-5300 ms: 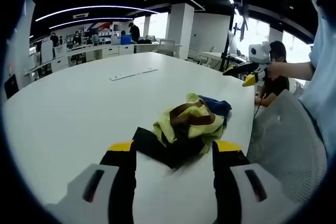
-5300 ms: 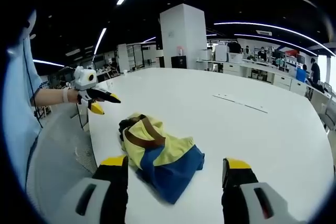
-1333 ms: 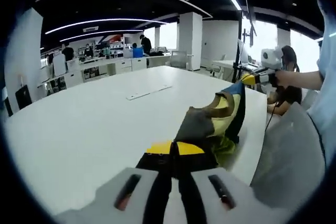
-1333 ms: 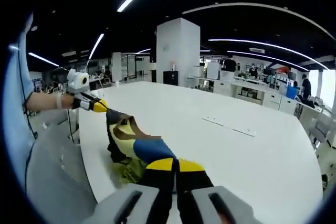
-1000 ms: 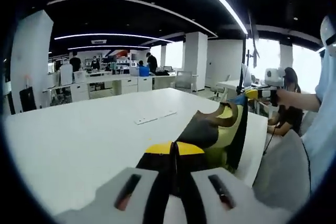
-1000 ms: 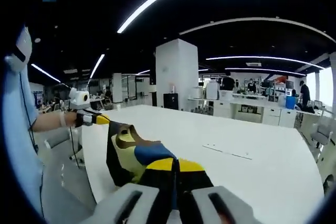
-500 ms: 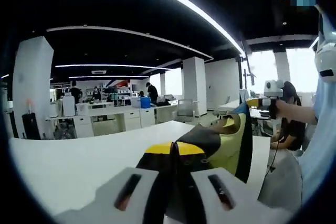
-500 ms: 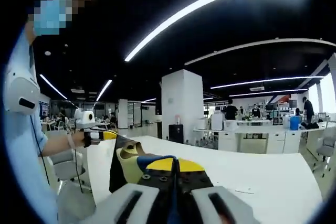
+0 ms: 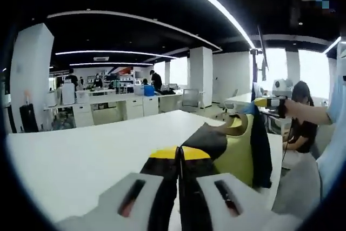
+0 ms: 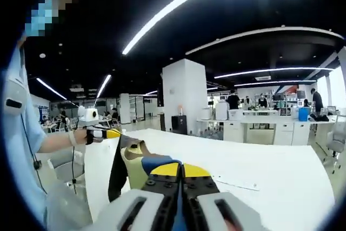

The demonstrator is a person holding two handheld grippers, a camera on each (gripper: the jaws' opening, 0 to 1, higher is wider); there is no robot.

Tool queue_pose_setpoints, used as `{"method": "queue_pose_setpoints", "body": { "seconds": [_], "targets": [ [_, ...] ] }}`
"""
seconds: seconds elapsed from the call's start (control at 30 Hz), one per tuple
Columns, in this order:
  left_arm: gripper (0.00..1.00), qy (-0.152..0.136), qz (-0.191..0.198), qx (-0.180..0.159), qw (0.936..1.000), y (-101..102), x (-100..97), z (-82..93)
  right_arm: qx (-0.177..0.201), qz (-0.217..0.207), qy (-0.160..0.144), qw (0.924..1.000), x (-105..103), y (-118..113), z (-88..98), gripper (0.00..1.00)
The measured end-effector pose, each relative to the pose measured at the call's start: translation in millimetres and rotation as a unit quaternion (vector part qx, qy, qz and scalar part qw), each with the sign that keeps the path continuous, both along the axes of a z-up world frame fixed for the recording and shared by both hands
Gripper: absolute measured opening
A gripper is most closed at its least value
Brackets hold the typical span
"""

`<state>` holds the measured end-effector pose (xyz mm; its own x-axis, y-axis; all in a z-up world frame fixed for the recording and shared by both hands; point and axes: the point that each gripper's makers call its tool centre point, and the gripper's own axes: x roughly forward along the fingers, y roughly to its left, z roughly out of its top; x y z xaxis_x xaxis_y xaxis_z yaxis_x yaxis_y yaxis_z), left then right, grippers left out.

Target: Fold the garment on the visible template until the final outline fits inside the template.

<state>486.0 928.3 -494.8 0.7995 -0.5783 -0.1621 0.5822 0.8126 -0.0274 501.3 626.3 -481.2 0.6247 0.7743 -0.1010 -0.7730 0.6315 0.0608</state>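
Note:
The garment (image 9: 232,144) is yellow-green with black, brown and blue panels, and it hangs in the air stretched between my two grippers above the white table (image 9: 81,155). My left gripper (image 9: 180,153) is shut on one black corner of it. In the right gripper view the garment (image 10: 132,169) droops leftward from my right gripper (image 10: 181,170), which is shut on a blue part. The right gripper (image 9: 267,102) also appears at the far right of the left gripper view, and the left gripper (image 10: 105,133) at the left of the right gripper view. A template cannot be made out.
A thin white strip (image 10: 235,185) lies on the table (image 10: 281,179). A grey mesh chair (image 10: 65,204) stands at the table's near edge. A seated person (image 9: 300,117) is behind. Pillars (image 10: 184,98), desks and people stand in the far office.
Both grippers closed on the garment and lifted it off the table, stretched between them. In the last half second both views tilted slightly down, showing more table.

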Motion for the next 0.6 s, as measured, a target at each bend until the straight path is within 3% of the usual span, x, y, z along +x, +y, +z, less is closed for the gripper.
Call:
{"method": "queue_pose_setpoints", "body": {
  "seconds": [0.13,0.3,0.47,0.53,0.6],
  "targets": [
    [0.0,0.039,0.011,0.004,0.9992,4,37.1,-33.5,-0.012,0.004,0.014,0.9998,36,7,-21.8,0.0],
    [0.0,0.063,0.008,0.02,0.9978,4,76.6,-62.6,-0.029,-0.007,0.048,0.9984,80,9,-49.5,0.0],
    [0.0,0.092,0.015,0.033,0.9951,3,120.5,-97.6,-0.044,-0.018,0.092,0.9946,132,7,-97.1,0.0],
    [0.0,0.107,0.02,0.033,0.9935,3,137.6,-115.8,-0.047,-0.027,0.119,0.9914,143,10,-118.5,0.0],
    [0.0,0.123,0.029,0.036,0.9913,3,152.1,-135.6,-0.062,-0.025,0.128,0.9895,158,11,-140.0,0.0]
  ]
}}
